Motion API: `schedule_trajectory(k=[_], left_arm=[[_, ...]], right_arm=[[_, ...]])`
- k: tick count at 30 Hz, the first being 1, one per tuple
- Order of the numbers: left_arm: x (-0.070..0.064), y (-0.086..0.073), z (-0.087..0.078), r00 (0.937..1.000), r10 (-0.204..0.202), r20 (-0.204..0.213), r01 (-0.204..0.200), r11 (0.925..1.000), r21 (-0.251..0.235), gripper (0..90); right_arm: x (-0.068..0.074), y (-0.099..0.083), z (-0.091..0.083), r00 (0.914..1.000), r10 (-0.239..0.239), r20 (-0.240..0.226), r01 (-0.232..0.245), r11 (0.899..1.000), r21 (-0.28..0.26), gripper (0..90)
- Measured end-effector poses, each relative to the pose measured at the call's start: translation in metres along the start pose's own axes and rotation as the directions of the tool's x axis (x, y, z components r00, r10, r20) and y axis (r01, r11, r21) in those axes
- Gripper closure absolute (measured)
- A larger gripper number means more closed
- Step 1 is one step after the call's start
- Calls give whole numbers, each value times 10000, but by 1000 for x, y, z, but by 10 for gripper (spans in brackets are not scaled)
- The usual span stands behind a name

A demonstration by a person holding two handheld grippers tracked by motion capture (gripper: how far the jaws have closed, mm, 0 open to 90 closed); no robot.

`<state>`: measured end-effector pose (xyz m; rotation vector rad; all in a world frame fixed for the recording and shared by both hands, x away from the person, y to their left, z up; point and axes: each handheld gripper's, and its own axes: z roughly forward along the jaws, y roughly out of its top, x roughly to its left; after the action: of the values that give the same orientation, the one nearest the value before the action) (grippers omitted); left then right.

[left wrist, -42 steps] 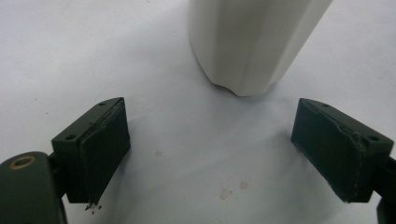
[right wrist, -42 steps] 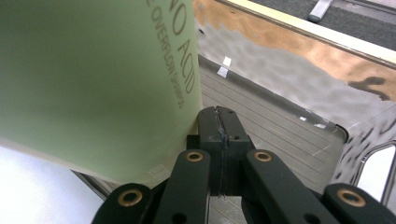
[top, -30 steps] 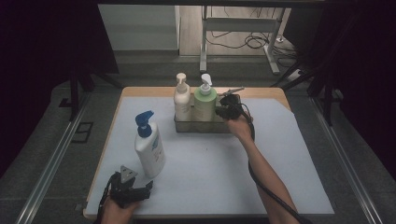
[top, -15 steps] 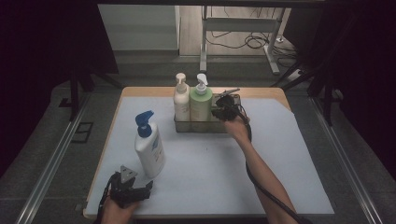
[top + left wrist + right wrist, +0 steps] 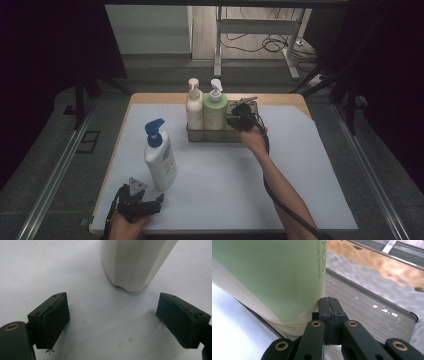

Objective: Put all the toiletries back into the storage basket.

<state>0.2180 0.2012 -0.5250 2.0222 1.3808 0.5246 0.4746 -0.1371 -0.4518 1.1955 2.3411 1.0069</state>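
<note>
Your right gripper [image 5: 241, 118] has pushed the green pump bottle [image 5: 215, 111] leftward in the metal tray [image 5: 248, 135]; jaws pressed together, empty. Left gripper [image 5: 115, 320]: wide apart, before white blue-pump bottle [image 5: 160, 156].

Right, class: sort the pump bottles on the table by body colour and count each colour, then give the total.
White with blue pump: 1
Cream with white pump: 1
Green with white pump: 1
Total: 3 bottles, two of them standing in the tray.
</note>
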Motion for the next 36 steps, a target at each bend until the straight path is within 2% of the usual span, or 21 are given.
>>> schedule_trajectory(k=[17, 21, 28, 29, 36], left_arm=[[0, 0, 0, 10000, -6, 5, 6, 10000, -1, 112], [0, 0, 0, 10000, -17, 12, 17, 10000, -4, 111], [0, 0, 0, 10000, -62, 18, 62, 10000, -40, 111], [0, 0, 0, 10000, -57, 12, 57, 10000, -42, 111], [0, 0, 0, 10000, -62, 28, 62, 10000, -27, 109]], right_arm=[[-3, -7, -20, 9997, -237, -76, 235, 9994, -267, 759], [-2, -7, -27, 9996, -252, -148, 247, 9992, -317, 702], [1, -7, -43, 9987, -356, -358, 339, 9984, -453, 543], [3, -8, -48, 9984, -359, -431, 341, 9985, -417, 491], [6, -14, -61, 9966, -514, -641, 484, 9977, -475, 400]])
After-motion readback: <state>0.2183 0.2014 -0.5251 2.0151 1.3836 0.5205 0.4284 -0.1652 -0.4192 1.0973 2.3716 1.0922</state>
